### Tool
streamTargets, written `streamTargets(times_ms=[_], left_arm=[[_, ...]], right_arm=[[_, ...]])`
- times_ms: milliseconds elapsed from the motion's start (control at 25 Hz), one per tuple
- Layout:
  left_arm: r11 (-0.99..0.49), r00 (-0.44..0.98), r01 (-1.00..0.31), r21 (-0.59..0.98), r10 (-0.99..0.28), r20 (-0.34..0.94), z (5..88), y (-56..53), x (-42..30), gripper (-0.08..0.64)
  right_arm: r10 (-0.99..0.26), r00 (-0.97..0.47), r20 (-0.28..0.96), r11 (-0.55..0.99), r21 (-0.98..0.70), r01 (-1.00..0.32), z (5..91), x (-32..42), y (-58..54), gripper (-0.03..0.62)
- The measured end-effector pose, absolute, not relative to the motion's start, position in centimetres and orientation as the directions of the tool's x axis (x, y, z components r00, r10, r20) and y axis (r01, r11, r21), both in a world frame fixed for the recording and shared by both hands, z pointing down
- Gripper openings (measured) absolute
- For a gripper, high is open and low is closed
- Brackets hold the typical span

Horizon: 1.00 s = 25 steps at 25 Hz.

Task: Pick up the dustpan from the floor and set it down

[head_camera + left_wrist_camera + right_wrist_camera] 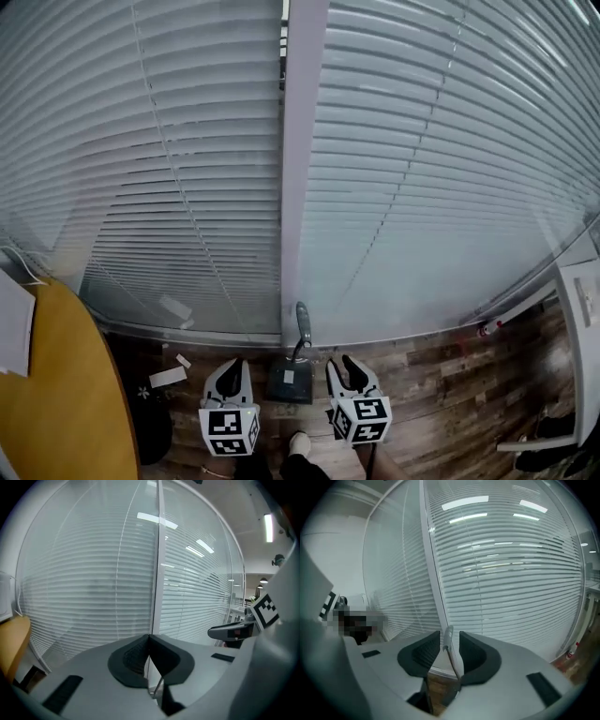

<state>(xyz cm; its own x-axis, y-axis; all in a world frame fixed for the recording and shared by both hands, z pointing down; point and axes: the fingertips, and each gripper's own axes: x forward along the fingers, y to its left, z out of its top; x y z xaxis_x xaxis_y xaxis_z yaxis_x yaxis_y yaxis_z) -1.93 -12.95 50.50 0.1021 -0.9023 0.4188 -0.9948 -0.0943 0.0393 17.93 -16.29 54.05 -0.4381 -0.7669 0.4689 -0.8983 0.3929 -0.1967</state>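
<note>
A dark grey dustpan (290, 382) stands on the wooden floor against the window base, its long handle (303, 322) upright. In the head view it sits between my two grippers, and neither one touches it. My left gripper (232, 367) hangs to its left. In the left gripper view, the left gripper (149, 638) has its pads meeting with nothing between them. My right gripper (344, 367) hangs to the dustpan's right. In the right gripper view, the right gripper (449, 633) has its jaws apart, and the handle (447, 637) shows through the gap, farther off and untouched.
Closed white blinds (169, 169) and a white pillar (302, 169) fill the wall ahead. A yellow round table (56, 394) stands at the left. White paper scraps (169, 377) lie on the floor. A white shelf unit (581, 309) is at the right. A shoe (298, 442) shows below.
</note>
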Motion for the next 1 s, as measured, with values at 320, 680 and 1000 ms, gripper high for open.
streamTargets(times_ms=[320,680,1000], left_arm=[[-0.102,0.098,-0.995,0.000,-0.959,0.265,39.4,-14.2,0.0,0.017],[-0.106,0.109,-0.994,0.026,-0.965,0.237,33.9,-15.0,-0.1,0.017],[-0.131,0.145,-0.989,0.070,-0.958,0.248,33.4,-15.0,-1.5,0.017]], right_arm=[[-0.812,-0.464,0.354,0.384,-0.275,-0.882,43.1,20.1,-17.8,0.084],[-0.848,-0.399,0.349,0.342,-0.214,-0.915,37.1,21.4,-18.3,0.040],[-0.845,-0.384,0.372,0.335,-0.192,-0.922,36.5,19.5,-17.4,0.040]])
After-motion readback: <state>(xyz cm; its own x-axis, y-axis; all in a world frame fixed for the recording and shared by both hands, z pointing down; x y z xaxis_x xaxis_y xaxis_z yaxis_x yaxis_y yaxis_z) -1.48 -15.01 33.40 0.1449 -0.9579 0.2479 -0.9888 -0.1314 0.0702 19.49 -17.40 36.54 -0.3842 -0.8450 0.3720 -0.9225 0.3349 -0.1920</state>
